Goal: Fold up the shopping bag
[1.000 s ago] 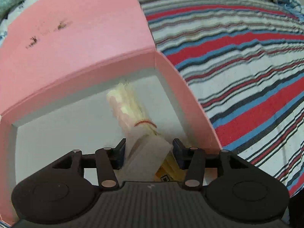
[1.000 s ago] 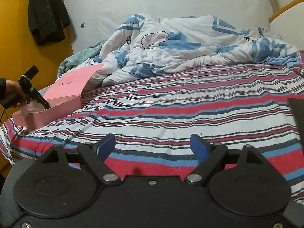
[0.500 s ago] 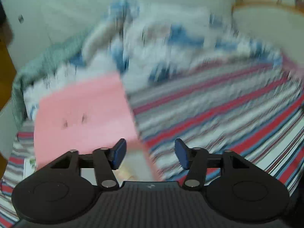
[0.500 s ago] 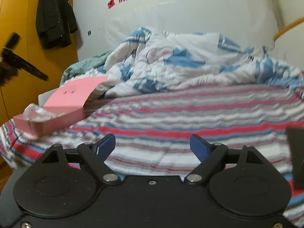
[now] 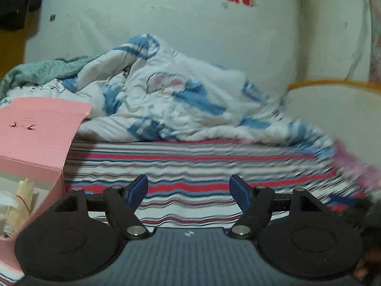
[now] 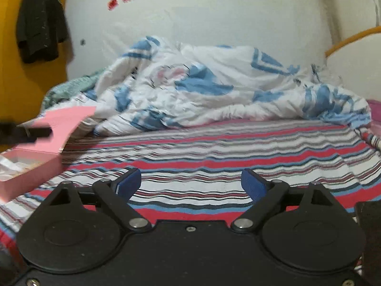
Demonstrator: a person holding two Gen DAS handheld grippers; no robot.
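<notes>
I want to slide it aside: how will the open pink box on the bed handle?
The pink box looks like thin card, so probably light. Its raised lid may flop if pushed there. On the soft striped sheet it may drag, not glide.

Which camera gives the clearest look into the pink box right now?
The left wrist view. The pink box sits close at the left edge, lid up, with a banded pale bundle visible inside. The right wrist view shows it farther off, blurred, contents indistinct.
</notes>
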